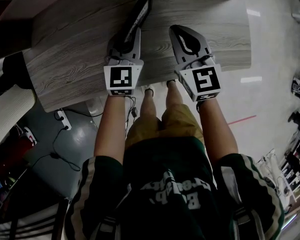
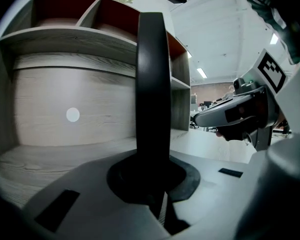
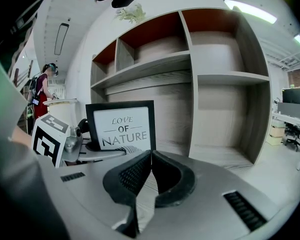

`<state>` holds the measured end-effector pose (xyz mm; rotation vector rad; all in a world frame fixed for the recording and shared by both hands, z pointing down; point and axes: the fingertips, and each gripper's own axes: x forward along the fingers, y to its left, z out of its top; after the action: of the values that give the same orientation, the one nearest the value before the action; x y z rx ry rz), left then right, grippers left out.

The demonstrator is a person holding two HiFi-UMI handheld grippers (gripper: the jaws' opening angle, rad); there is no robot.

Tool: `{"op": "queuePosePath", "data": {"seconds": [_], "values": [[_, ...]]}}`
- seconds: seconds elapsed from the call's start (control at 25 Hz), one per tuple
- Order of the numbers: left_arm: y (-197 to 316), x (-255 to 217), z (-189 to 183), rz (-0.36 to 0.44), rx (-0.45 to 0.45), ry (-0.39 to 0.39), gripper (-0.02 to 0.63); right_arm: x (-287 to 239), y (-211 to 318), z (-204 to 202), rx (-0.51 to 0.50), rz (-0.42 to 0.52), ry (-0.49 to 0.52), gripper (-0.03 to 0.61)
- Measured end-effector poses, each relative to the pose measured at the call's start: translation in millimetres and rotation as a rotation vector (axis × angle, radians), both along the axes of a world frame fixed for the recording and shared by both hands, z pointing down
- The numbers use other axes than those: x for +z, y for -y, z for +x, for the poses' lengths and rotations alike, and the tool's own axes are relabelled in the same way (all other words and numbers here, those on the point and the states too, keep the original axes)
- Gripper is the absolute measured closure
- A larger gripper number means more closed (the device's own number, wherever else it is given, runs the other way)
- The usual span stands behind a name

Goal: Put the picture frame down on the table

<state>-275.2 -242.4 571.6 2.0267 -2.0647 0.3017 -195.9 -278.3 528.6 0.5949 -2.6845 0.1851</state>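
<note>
Your head camera looks steeply down over your arms onto the desk (image 1: 65, 69). Each tool camera sits low behind its jaws, facing the shelf unit (image 3: 215, 74) at twelve o'clock. The right one catches the left tool (image 3: 97, 145) and picture frame (image 3: 122, 126) at nine o'clock; the left one, the right tool (image 2: 200, 119) at three.

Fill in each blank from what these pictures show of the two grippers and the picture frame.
1. The print in the picture frame reads "LOVE OF ___".
2. The left gripper is shut on the frame's ___ rim.
3. The right gripper, its fingers together, holds ___.

Missing words: NATURE; black; nothing.
</note>
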Motion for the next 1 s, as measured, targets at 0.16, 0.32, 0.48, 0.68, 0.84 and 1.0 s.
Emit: {"op": "queuePosePath", "data": {"seconds": [0.16, 0.32, 0.48, 0.68, 0.84, 1.0], "values": [[-3, 2, 2, -0.008, 0.001, 0.013, 0.584, 2, -4, -2, -0.006, -0.003, -0.001, 0.543], [1, -1, 9, -0.023, 0.01, 0.007, 0.508, 0, -2, 0, -0.013, -0.004, 0.001, 0.543], [3, -3, 7, -0.019, 0.003, 0.001, 0.495, 0, -1, 1, -0.009, -0.008, 0.001, 0.543], [1, -2, 4, -0.007, 0.011, 0.008, 0.468, 1, -3, -1, -0.01, -0.01, 0.0, 0.543], [-1, -2, 6, 0.003, 0.019, 0.004, 0.443, 2, -4, -3, -0.012, -0.008, -0.001, 0.543], [-1, -4, 6, 0.005, 0.025, 0.006, 0.429, 3, -6, -5, -0.016, -0.007, -0.003, 0.543]]}}
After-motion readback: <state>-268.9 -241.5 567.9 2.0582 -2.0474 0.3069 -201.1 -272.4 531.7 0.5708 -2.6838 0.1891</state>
